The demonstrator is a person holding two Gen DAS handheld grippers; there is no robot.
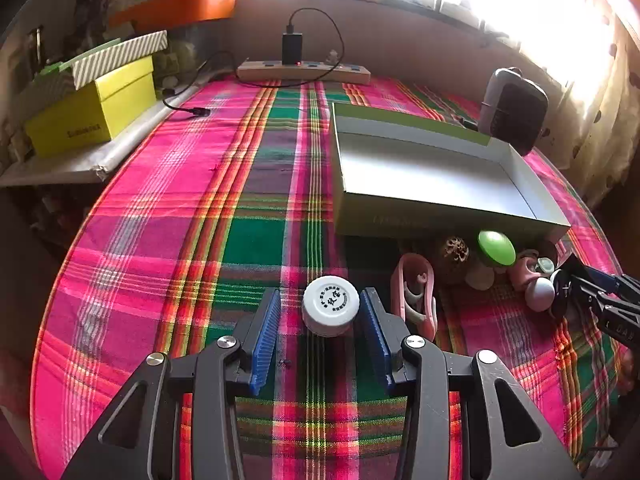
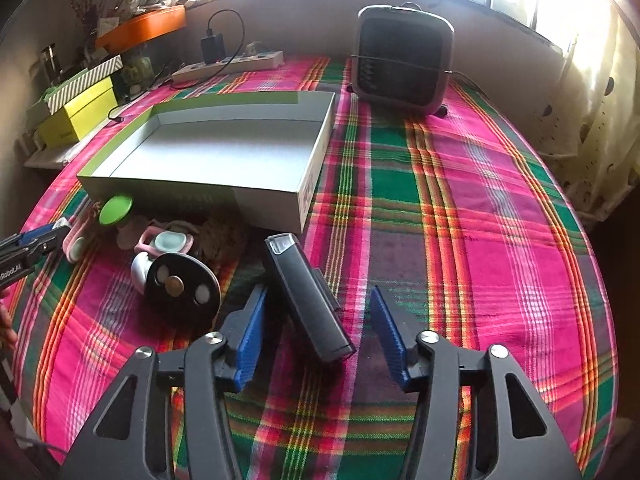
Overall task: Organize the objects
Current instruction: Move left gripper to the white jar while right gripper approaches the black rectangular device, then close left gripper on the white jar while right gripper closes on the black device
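While the left gripper is bracketing a white round-capped plastic jar, jaws apart, the right gripper is straddling a long black rectangular device, slanting between its untouching jaws.

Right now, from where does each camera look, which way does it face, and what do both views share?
Left wrist: on the left gripper, facing forward and down the plaid cloth; its blue fingers stand open around a white jar.
Right wrist: on the right gripper, same slant; its fingers stand either side of a black device, apparently not gripping.
Shared: the open box, small clutter pile, power strip, heater.
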